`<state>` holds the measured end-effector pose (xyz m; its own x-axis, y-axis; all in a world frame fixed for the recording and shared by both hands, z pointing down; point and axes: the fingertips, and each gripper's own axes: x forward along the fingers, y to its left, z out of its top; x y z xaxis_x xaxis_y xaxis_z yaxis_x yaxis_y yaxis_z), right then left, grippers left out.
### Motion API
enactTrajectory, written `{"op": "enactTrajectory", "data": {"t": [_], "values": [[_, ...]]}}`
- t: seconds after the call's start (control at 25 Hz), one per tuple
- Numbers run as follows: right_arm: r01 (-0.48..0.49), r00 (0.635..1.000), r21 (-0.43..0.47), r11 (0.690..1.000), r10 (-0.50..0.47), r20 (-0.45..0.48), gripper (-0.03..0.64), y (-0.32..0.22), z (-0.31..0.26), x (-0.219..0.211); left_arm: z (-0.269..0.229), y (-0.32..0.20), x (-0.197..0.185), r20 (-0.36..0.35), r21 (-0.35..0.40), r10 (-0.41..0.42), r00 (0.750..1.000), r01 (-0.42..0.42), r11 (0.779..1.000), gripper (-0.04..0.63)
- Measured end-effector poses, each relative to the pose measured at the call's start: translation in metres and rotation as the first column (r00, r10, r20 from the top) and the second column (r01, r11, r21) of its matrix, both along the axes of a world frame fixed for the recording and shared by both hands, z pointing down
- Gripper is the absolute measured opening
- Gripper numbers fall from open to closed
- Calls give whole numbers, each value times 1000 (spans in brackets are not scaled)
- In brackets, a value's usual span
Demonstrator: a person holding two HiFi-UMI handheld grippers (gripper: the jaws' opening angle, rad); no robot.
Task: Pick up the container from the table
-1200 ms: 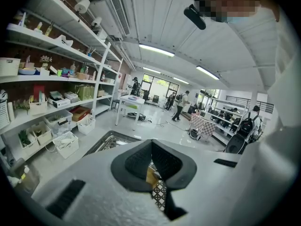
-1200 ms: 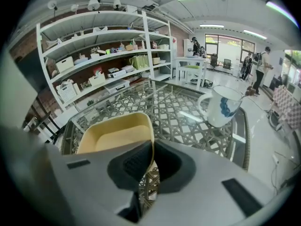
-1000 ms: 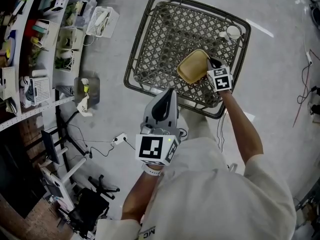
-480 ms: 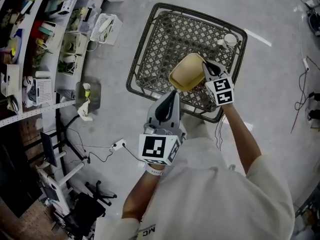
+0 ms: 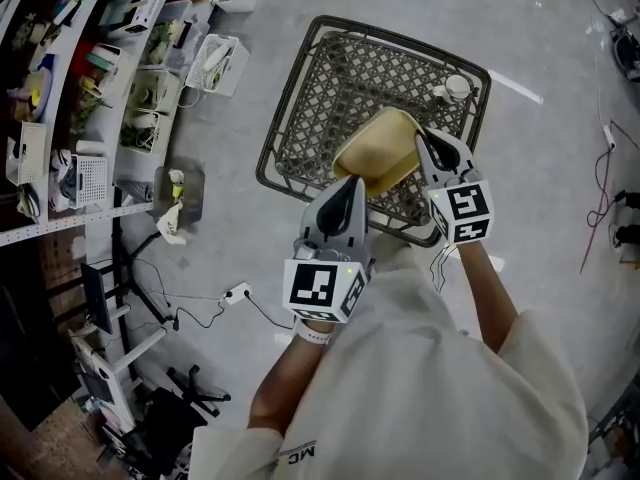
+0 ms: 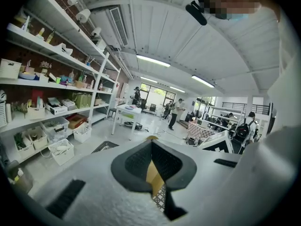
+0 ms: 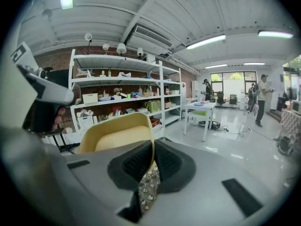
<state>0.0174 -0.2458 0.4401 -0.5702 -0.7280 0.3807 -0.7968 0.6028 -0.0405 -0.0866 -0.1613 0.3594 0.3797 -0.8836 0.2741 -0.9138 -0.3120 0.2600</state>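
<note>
Yellow plastic container is pinched by the right gripper at three o'clock, seemingly by the left gripper at six; slippage from such thin rim holds is risked.

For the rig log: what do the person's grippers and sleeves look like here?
The left gripper and right gripper have light grey tapered shells with black ribbed pads. Each carries a white cube with black square markers. The person wears a white short-sleeved shirt.

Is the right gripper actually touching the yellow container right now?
Touching. The right gripper view shows the right gripper with its jaws shut on the rim of the container.
</note>
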Motion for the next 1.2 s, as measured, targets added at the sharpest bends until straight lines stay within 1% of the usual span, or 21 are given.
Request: {"op": "enactTrajectory", "data": {"t": [0.08,0.24,0.44,0.6,0.8,1.2], "values": [[-31,999,22,999,31,10,29,3,-17,10,-11,0,2,-9,21,-1,1000,1,1000,14],[-84,996,59,995,82,24,29,17,-43,28,-30,4,3,-4,60,5,1000,-5,998,14],[-141,990,121,983,137,43,29,27,-79,39,-43,5,-2,-7,94,5,1000,-4,996,14],[-173,985,156,973,166,56,29,36,-93,42,-48,8,-6,-2,110,-7,1000,7,994,14],[-188,980,158,969,175,94,29,44,-100,38,-48,11,-9,-13,118,-14,1000,16,993,14],[-165,985,178,970,153,78,29,50,-106,31,-50,11,-7,-13,124,-7,1000,8,992,14]]}}
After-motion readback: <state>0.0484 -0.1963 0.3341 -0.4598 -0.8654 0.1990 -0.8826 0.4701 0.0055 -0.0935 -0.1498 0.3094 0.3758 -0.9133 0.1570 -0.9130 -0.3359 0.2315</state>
